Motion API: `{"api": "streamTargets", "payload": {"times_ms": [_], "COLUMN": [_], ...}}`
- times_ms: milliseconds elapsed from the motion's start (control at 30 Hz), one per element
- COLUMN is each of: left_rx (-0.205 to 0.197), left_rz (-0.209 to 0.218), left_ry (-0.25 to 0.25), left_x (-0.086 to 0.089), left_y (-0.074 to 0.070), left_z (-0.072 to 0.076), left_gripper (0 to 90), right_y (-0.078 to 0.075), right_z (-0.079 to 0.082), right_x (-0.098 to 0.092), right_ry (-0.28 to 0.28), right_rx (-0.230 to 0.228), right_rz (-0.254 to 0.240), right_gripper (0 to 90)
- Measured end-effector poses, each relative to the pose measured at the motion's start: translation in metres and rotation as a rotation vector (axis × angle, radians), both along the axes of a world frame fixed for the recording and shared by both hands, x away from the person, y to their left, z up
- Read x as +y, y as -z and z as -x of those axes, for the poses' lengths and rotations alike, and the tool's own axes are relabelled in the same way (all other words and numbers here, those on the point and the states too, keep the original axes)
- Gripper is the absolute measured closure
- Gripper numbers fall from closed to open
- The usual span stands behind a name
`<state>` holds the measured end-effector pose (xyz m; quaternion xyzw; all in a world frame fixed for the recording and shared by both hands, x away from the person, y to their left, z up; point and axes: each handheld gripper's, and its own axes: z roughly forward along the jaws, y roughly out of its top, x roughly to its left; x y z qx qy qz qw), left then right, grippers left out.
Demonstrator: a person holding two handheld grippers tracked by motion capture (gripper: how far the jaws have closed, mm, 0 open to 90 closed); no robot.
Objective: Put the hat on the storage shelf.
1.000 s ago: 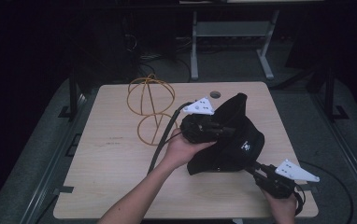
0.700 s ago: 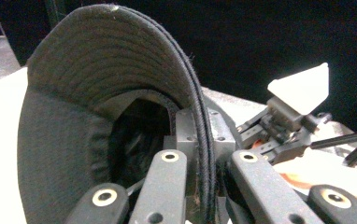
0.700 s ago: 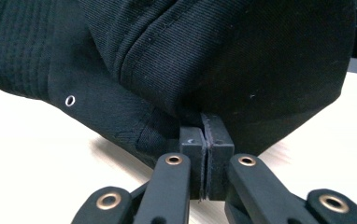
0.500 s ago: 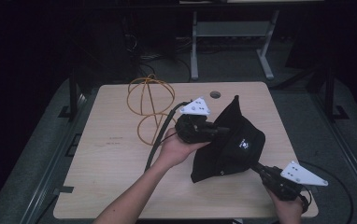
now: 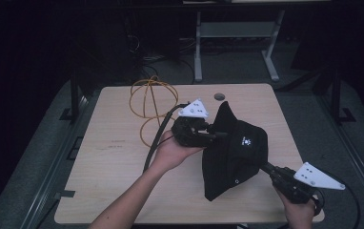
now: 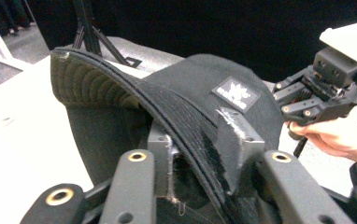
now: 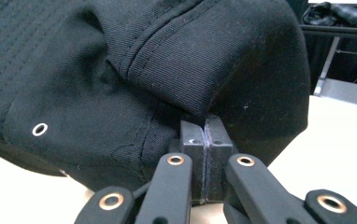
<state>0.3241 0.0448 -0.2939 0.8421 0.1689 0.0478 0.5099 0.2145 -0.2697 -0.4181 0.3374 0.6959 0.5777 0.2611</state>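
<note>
Two grippers meet a black cap (image 5: 235, 157) right of centre on the wooden table (image 5: 113, 181) in the high view. Left gripper (image 6: 200, 154) view: its jaws, just opening, straddle the brim (pads loose). Right gripper (image 7: 205, 140) view: pads pressed together, pinching the cap's near fabric.

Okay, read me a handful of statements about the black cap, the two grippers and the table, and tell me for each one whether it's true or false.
1. The right gripper is shut on the cap. True.
2. The cap is white. False: it is black, with a small white logo patch.
3. The cap's brim runs between the left gripper fingers. True.
4. An orange cable lies coiled on the table. True.
5. The cap lies flat with both grippers away from it. False: both grippers are at the cap.
</note>
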Motion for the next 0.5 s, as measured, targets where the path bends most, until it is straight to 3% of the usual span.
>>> {"api": "streamTargets", "payload": {"times_ms": [500], "left_rx": [-0.002], "left_rz": [-0.013], "left_ry": [-0.021], "left_x": [0.026], "left_y": [-0.007], "left_z": [0.004], "left_gripper": [54.4], "right_y": [-0.029], "right_z": [-0.007], "right_x": [-0.001], "right_ry": [0.023], "right_rx": [-0.024], "right_rz": [-0.012], "right_gripper": [89.7]}}
